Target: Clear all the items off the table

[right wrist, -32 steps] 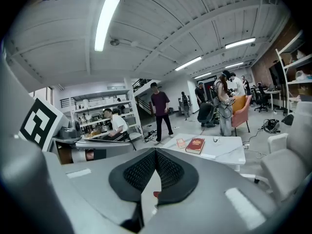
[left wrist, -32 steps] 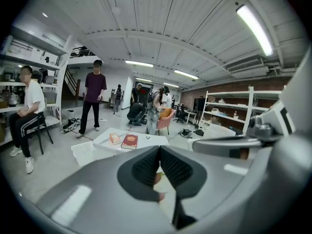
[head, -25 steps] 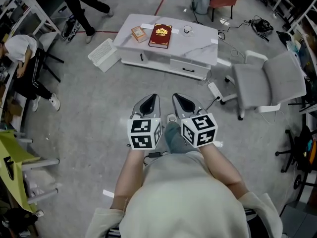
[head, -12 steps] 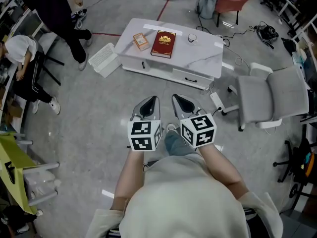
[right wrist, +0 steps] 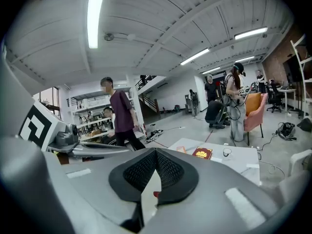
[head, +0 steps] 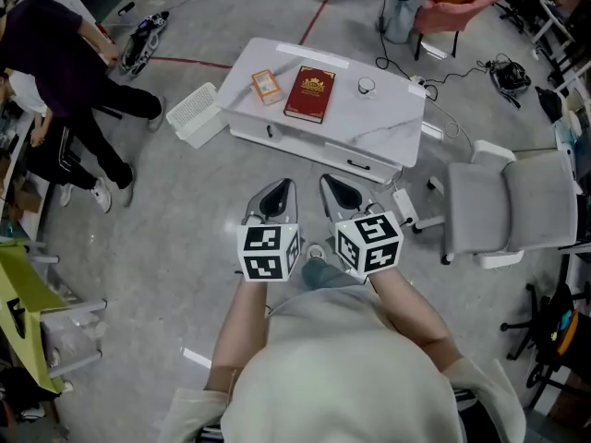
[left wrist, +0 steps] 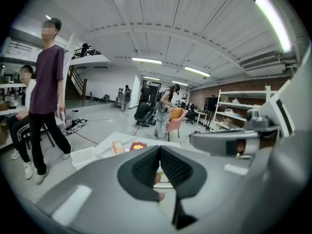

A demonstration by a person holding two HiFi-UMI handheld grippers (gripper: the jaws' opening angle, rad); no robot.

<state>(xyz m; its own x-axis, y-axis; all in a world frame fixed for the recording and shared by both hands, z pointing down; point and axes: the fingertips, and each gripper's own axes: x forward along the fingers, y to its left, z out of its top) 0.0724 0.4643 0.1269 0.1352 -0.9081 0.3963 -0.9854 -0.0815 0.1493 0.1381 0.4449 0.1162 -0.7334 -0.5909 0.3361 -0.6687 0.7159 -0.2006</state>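
You hold both tools side by side in front of your chest, above the grey concrete floor and well apart from the low white marble-patterned bench [head: 374,127] that stands ahead of you. Your left tool [head: 281,188] has its jaws pressed together with nothing between them, and your right tool [head: 332,185] is closed and empty in the same way. On the bench, a dark red hardcover book with a gold emblem [head: 309,93] lies flat near the middle. A small orange box [head: 266,85] lies just beside it on the left, not touching it. A small clear round object [head: 367,87] sits to the right of the book; it is too small to identify for certain. A white perforated basket [head: 194,113] rests on the floor beside the bench's left end. A pale grey office chair [head: 517,206] stands to the right of the bench, and a person in a dark purple shirt [head: 51,58] stands off to the far left.
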